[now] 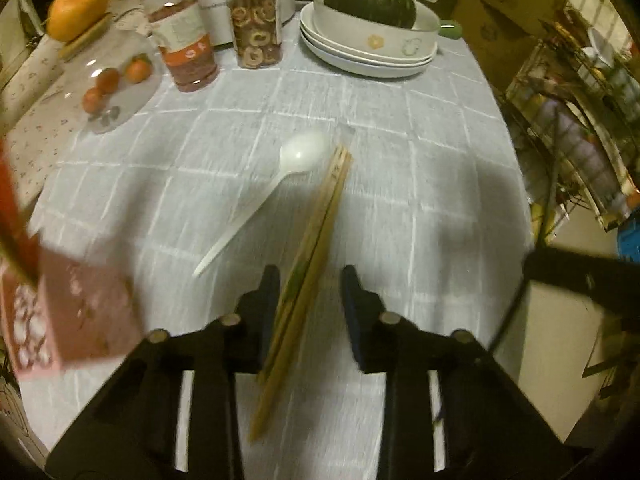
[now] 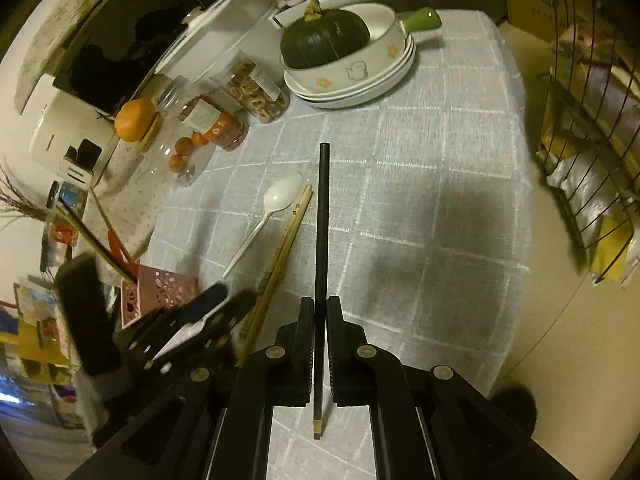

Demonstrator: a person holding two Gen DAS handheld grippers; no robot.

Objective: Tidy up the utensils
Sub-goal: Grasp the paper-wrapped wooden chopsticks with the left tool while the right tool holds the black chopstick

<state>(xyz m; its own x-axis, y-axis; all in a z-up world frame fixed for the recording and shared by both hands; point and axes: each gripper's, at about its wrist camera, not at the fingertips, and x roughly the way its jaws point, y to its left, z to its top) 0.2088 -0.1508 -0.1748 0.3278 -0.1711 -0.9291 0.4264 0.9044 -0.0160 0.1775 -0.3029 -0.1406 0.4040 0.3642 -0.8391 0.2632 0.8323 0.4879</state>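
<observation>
A pair of wooden chopsticks (image 1: 324, 216) lies on the grey checked tablecloth (image 1: 420, 200), with a white plastic spoon (image 1: 296, 156) just to its left. My left gripper (image 1: 310, 292) straddles the near part of the chopsticks. The left finger is close against them and the right finger (image 1: 354, 292) stands apart. A pink perforated holder (image 1: 80, 312) with utensils in it stands at the left. My right gripper (image 2: 320, 312) is shut on a black chopstick (image 2: 322, 220) held above the table, right of the wooden pair (image 2: 280, 252) and spoon (image 2: 276, 200). The left gripper (image 2: 230, 298) shows beside the holder (image 2: 160, 288).
At the back stand stacked white plates (image 1: 360, 56) and a bowl holding a dark green squash (image 1: 370, 0), two clear jars (image 1: 256, 20), a glass dome (image 1: 116, 80) over small orange fruit, and an orange (image 1: 76, 8). A wire rack (image 2: 592, 152) stands beyond the table's right edge.
</observation>
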